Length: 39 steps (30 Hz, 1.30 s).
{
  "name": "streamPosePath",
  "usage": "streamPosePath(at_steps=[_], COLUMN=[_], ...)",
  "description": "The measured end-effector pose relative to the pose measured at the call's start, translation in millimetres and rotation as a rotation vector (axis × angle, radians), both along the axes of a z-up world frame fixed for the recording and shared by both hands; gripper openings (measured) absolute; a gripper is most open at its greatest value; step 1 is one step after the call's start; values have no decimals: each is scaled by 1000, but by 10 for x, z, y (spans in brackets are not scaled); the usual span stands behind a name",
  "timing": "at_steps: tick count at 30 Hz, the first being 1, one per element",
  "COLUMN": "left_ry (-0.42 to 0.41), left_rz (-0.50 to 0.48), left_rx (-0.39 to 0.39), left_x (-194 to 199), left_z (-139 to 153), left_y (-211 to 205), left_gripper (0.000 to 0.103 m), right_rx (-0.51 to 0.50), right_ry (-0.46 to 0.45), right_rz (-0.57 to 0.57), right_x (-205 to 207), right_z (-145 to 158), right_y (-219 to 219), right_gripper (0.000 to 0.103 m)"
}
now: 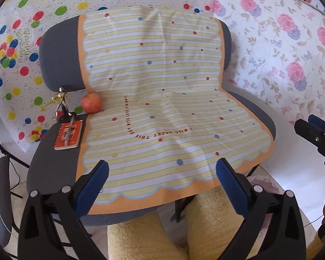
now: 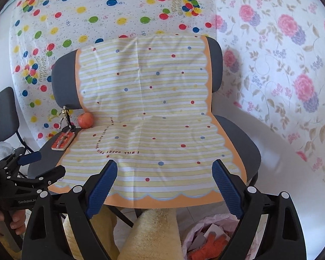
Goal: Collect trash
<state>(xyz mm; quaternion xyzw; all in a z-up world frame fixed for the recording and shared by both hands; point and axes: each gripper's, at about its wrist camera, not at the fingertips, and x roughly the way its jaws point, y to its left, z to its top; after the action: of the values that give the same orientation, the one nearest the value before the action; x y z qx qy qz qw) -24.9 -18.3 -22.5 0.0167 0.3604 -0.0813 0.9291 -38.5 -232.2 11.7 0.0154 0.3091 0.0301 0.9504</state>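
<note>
**Both claws empty, bin down by the right one**

The left gripper (image 1: 162,173) and right gripper (image 2: 164,175) both stand spread wide with nothing between the pads, hovering off the front edge of the chair (image 1: 54,160). The trash bin (image 2: 208,236), lined in pink and holding paper and something orange, sits on the floor below the chair's front, nearer the right gripper. On the chair's left side lie an apple (image 1: 91,103), a figurine (image 1: 61,101) and a notebook (image 1: 69,135); no loose trash shows on the cloth (image 1: 158,99).

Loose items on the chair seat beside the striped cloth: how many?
3. The apple sits at the backrest's foot; the small metallic figurine stands left of it; the orange booklet lies in front of the figurine. The cloth may hide more.
</note>
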Motion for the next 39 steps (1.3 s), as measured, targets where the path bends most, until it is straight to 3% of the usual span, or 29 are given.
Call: streamPosePath(at_steps=[5, 16, 39], left_ry=[3, 17, 25], left_rz=[54, 16, 33], left_rx=[14, -10, -11], left_x=[-59, -72, -48], left_z=[45, 46, 26], left_y=[175, 163, 195], left_gripper=[96, 96, 96], right_rx=[-1, -3, -2], right_ry=[13, 43, 43], right_rz=[-2, -55, -64], right_x=[-12, -100, -117], right_z=[43, 7, -12], right_y=[73, -27, -100], right_gripper=[92, 92, 93])
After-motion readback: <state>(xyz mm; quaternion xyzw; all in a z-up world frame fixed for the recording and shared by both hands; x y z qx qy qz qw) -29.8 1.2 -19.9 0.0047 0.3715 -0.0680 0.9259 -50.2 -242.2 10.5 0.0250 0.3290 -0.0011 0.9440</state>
